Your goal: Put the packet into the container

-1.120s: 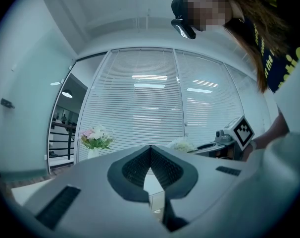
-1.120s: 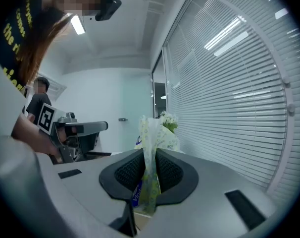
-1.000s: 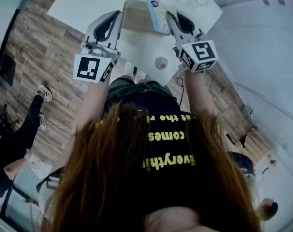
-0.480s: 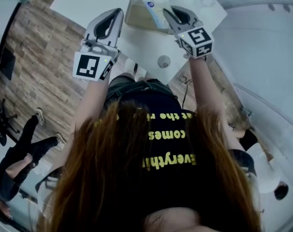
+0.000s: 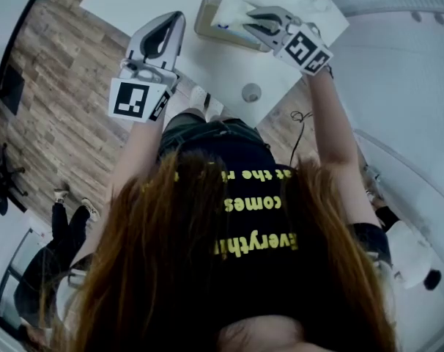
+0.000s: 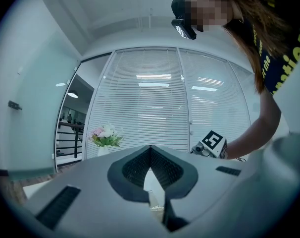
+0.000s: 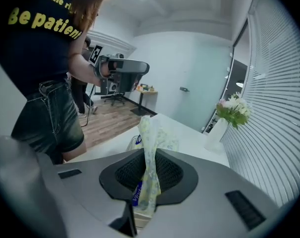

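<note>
Pinching the packet point(image 7: 152, 133) on edge, the right hand-held gripper point(image 7: 149, 156) has its jaws closed onto the thin wrapper, so the packet stands upright between the pads and juts out ahead of them. That grip probably keeps it narrow enough to slide in. Just beyond and below the tips, in the head view, the packet's free end hangs over the open container point(image 5: 207, 19), which sits on the white tabletop point(image 5: 149, 2). Off to its left, the left hand-held gripper point(image 5: 178, 20) hovers with jaws pressed together on nothing, clear of the drop.
</note>
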